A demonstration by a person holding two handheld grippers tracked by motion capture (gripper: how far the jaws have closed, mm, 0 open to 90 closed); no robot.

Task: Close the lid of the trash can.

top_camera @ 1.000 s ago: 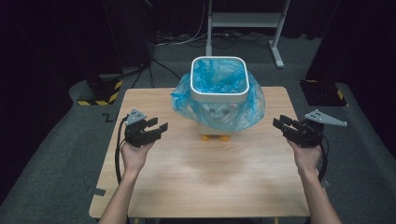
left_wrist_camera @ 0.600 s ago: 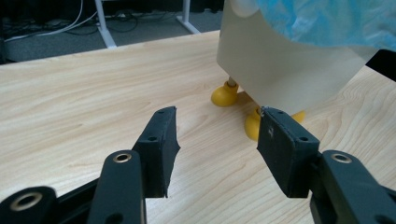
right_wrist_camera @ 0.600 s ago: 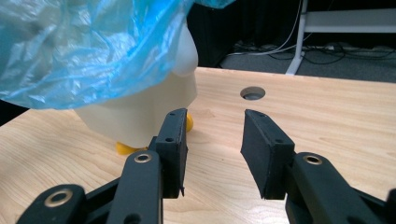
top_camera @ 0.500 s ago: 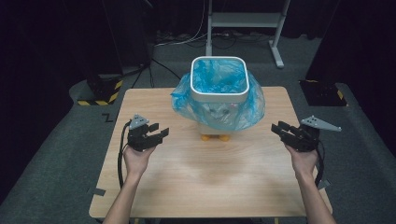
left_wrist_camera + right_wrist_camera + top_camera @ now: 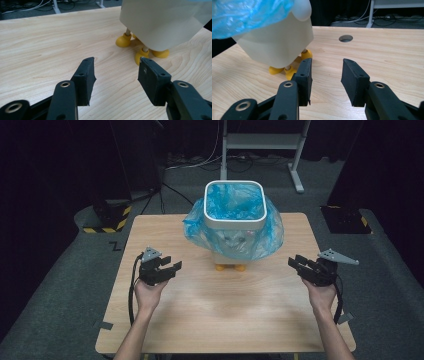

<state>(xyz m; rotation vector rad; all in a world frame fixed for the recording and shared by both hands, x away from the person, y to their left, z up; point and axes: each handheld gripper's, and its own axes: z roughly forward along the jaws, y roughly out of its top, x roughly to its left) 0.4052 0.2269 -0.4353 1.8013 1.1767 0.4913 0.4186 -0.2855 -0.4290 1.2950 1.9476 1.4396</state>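
A white bin [image 5: 234,216] on yellow feet [image 5: 230,267] stands at the middle back of the wooden table [image 5: 225,300]. A blue plastic bag [image 5: 260,237] lines it and hangs over its rim. My left gripper [image 5: 170,269] is held low over the table to the bin's left, open and empty. In the left gripper view its jaws point at the bin's yellow feet [image 5: 123,41]. My right gripper [image 5: 296,264] hovers at the table's right edge, open and empty. In the right gripper view the bin [image 5: 274,42] and the bag [image 5: 244,15] sit to the left of its jaws.
A round hole [image 5: 345,38] in the tabletop lies beyond the right jaws. A white stand [image 5: 260,142] and cables sit on the floor behind the table. Black boxes with yellow striped tape [image 5: 107,217] flank the table's far corners.
Both hands have sunk toward the tabletop with the grippers held open. The bin and bag have not moved.
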